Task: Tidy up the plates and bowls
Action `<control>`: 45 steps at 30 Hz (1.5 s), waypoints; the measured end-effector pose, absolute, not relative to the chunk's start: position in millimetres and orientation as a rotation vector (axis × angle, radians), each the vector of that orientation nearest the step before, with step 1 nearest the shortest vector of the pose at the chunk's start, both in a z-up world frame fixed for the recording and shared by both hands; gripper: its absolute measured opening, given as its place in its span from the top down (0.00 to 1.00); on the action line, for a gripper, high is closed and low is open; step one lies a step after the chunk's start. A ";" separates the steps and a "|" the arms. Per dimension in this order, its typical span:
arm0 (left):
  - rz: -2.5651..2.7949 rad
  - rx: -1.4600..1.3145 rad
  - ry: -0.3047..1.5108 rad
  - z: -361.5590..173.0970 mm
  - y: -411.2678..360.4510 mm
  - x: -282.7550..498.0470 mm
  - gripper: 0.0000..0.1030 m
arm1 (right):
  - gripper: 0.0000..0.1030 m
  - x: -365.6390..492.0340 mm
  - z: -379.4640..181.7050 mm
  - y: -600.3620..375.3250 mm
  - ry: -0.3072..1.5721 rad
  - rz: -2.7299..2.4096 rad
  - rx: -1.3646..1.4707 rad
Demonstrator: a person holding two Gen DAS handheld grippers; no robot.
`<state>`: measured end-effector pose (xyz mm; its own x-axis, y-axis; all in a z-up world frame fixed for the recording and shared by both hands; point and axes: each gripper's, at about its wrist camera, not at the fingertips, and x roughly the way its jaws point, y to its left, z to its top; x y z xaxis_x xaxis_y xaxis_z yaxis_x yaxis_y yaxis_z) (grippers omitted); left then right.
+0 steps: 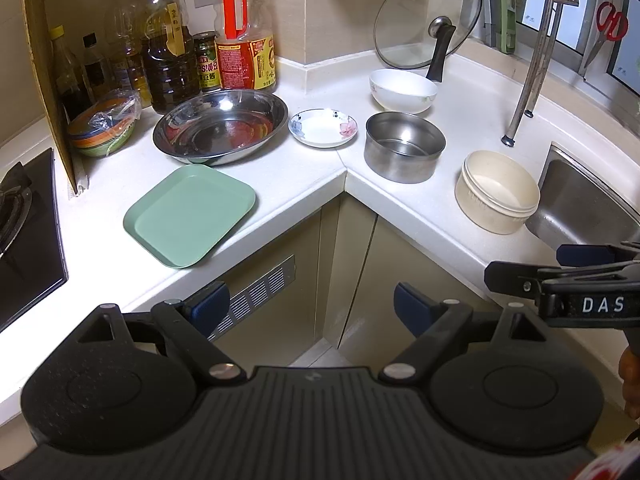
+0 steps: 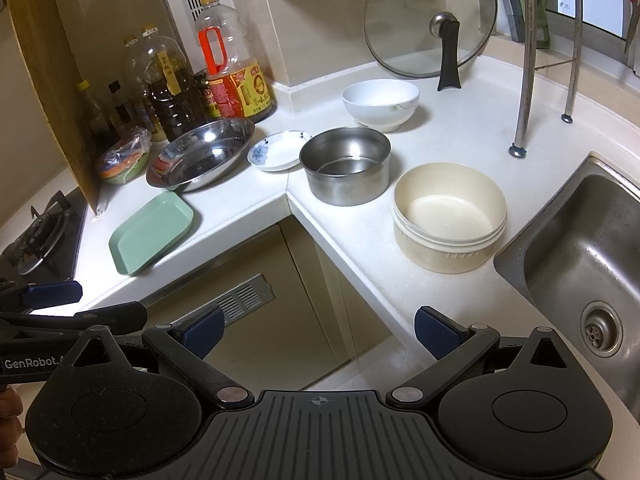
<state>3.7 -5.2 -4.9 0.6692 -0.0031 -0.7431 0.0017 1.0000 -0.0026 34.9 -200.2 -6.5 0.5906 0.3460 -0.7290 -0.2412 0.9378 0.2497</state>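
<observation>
On the white corner counter (image 1: 304,176) lie a green square plate (image 1: 190,216), a wide steel basin (image 1: 221,126), a small flowered saucer (image 1: 323,128), a white bowl (image 1: 402,91), a steel pot (image 1: 404,151) and a cream bowl (image 1: 497,192). The same dishes show in the right wrist view: green plate (image 2: 151,232), basin (image 2: 201,154), saucer (image 2: 276,151), white bowl (image 2: 381,104), steel pot (image 2: 346,165), cream bowl (image 2: 450,216). My left gripper (image 1: 310,310) hangs open in front of the cabinet, holding nothing. My right gripper (image 2: 318,334) is open too, below the counter edge.
Oil and sauce bottles (image 1: 244,32) stand at the back left beside a wrapped stack of coloured bowls (image 1: 106,126). A glass lid (image 1: 428,16) leans on the wall. A steel sink (image 2: 580,248) lies right, a gas hob (image 1: 24,232) left, a rack leg (image 1: 532,64) behind.
</observation>
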 end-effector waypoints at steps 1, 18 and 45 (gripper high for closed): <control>-0.002 -0.002 0.838 -5.0 -5.6 3.9 0.15 | 0.02 35.5 -6.4 -201.1 0.875 0.345 0.132; 0.136 -0.029 0.815 -3.8 -14.3 1.2 0.17 | 0.02 49.8 -15.9 -225.7 0.821 0.445 0.205; 0.364 -0.205 0.850 -43.3 89.1 50.8 0.30 | 0.37 130.5 -46.9 -136.9 0.762 0.754 0.172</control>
